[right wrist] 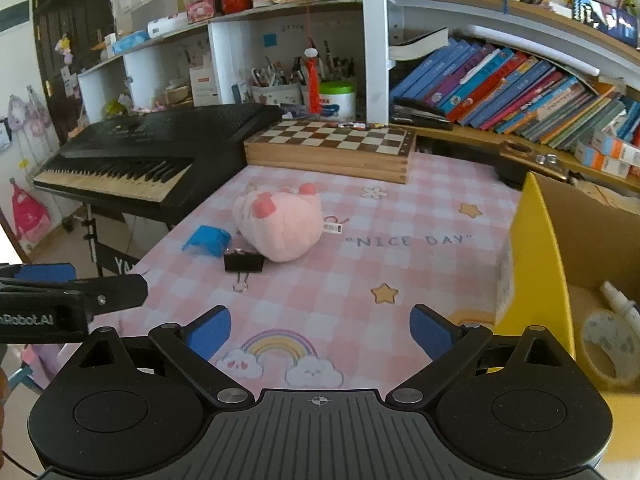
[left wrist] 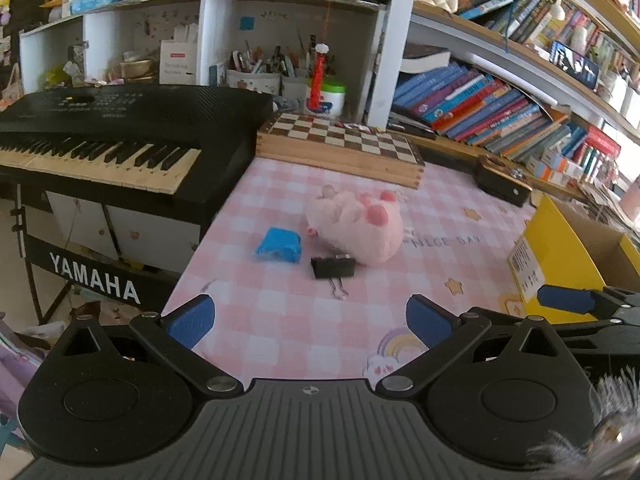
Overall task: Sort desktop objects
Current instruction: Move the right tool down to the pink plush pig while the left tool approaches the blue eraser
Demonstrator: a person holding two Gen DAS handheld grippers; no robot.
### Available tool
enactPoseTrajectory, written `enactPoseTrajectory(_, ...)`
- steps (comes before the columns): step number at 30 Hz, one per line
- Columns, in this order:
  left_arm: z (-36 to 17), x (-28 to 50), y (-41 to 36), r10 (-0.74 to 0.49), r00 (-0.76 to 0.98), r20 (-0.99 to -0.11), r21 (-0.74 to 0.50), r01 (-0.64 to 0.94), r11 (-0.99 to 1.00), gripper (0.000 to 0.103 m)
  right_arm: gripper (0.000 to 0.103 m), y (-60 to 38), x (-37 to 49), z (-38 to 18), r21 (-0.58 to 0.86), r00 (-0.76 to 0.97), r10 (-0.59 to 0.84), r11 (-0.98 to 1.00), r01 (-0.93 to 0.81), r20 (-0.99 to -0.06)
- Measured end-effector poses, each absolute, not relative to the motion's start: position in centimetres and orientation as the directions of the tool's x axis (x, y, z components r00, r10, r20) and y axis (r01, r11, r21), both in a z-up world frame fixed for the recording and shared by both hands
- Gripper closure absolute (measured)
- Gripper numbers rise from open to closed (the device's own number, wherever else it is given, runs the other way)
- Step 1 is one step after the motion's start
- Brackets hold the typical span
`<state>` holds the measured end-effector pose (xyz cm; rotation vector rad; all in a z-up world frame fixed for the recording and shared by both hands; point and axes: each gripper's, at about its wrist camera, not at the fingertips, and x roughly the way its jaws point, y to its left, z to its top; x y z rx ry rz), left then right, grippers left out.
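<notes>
A pink plush toy (left wrist: 356, 224) lies on the pink checked desk mat (left wrist: 280, 320). A black binder clip (left wrist: 333, 267) lies right in front of it, and a blue crumpled packet (left wrist: 278, 245) lies to its left. My left gripper (left wrist: 310, 322) is open and empty, well short of them. In the right wrist view the plush (right wrist: 280, 222), the clip (right wrist: 243, 262) and the blue packet (right wrist: 208, 240) lie ahead to the left. My right gripper (right wrist: 320, 332) is open and empty above the rainbow print.
A yellow cardboard box (right wrist: 540, 264) stands at the right and holds a tape roll (right wrist: 612, 344) and a small bottle (right wrist: 618, 302). A chessboard box (right wrist: 332, 148) lies at the back. A black keyboard (left wrist: 112, 136) borders the left edge. Bookshelves stand behind.
</notes>
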<state>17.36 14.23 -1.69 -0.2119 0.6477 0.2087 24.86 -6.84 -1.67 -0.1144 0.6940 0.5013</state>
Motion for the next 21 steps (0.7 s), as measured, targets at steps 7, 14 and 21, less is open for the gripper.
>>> enactPoseTrajectory(7,-1.9,18.8,15.1,0.161,0.763,-0.626,-0.121,-0.299,0.946,0.000,0.005,-5.3,27.8,-1.9,0.060,0.643,0.434,0.853,-0.518,-0.630)
enactPoseTrajectory(14,-2.3,19.9,15.6,0.185,0.746,-0.640,-0.113,-0.330,0.937,0.000,0.005,-3.3,31.5,-2.3,0.064,0.609,0.472,0.819,-0.570,-0.637)
enactPoseTrajectory(21,-2.9,20.4,15.7,0.199,0.724,-0.660,-0.105,-0.352,0.930,0.000,0.005,-0.1,35.4,-3.7,0.058,0.545,0.507,0.766,-0.640,-0.668)
